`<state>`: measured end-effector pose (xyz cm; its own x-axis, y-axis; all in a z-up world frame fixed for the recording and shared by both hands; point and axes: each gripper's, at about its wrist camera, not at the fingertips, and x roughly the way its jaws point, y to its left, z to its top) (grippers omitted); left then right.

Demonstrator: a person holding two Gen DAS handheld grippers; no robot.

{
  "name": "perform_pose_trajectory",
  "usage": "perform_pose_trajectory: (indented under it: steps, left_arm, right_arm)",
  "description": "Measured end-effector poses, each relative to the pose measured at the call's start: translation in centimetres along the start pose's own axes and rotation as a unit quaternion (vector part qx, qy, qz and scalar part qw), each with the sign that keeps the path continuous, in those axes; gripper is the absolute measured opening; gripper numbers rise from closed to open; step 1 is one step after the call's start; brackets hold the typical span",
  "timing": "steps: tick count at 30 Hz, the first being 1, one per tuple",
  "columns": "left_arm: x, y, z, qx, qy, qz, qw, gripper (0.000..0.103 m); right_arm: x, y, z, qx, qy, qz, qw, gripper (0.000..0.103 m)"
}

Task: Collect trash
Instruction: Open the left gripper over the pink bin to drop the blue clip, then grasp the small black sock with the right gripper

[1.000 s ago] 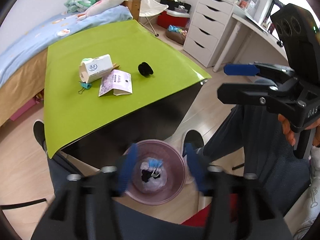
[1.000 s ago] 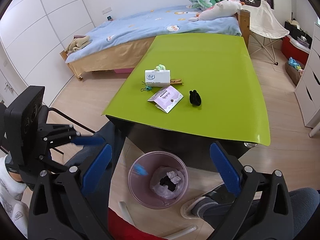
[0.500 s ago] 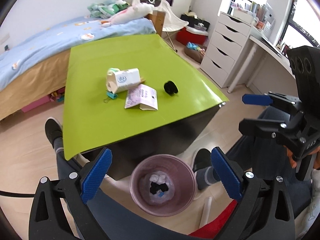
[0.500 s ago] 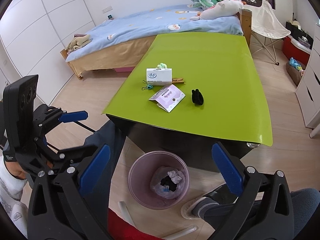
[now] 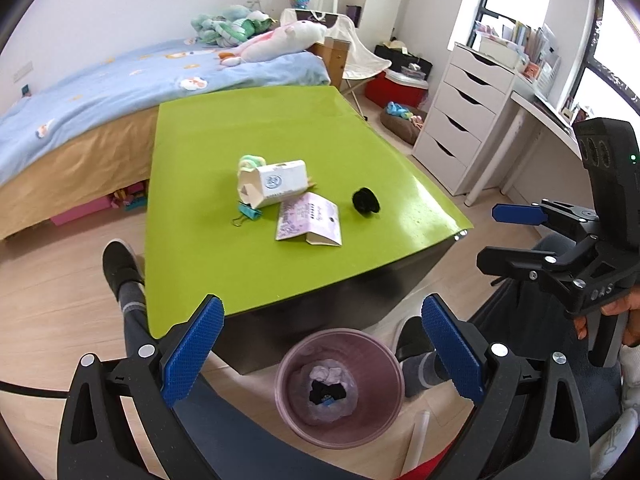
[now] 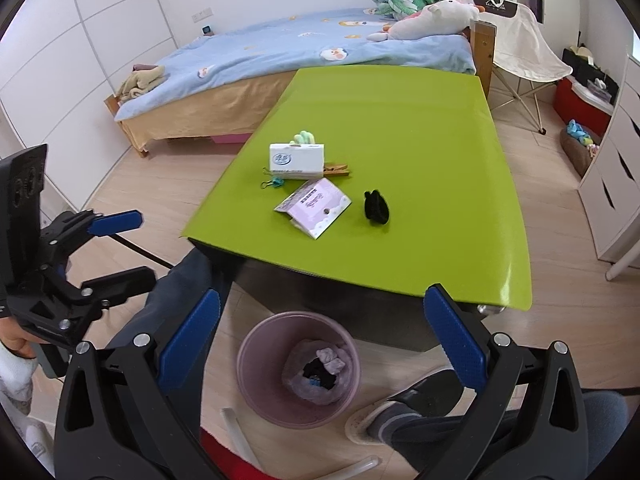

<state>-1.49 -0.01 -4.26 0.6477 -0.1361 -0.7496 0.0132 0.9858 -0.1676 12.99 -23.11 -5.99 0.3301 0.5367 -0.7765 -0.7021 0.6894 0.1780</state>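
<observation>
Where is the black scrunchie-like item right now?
The black item lies on the green table, right of the pink paper packet in the right wrist view, apart from it.

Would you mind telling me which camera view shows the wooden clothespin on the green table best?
The right wrist view: the wooden clothespin lies in full length beside the white tissue pack. In the left wrist view the pack hides nearly all of it; only a tip pokes out behind.

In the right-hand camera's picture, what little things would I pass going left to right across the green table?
Teal binder clip → white tissue box → purple paper packet → black scrunchie-like bundle, all lying on the green table.
</observation>
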Motion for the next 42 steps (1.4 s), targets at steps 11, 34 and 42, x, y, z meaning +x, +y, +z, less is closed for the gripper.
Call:
perform_pose_trajectory:
  steps: [11,34,42]
  left_arm:
    - [0.1,1.5,1.2,-0.007,-0.010,0.011,0.9999,0.095]
    - [1.8,2.6,1.6,-0.013,0.010,0.014,0.9998,0.095]
    - [2.6,2.1,2.5,-0.007,0.014,0.014,0.9998,0.095]
  right_arm:
    - [4.4,-1.5,4.7,-0.023,0.022,-0.041,0.999,0.100]
    - [15.1,-4.0,7.2,-0.031,0.116,-0.058,0.991,0.022]
    - [14.2,-4.1,7.2,-0.022,0.105,-0.047,0.993,0.009]
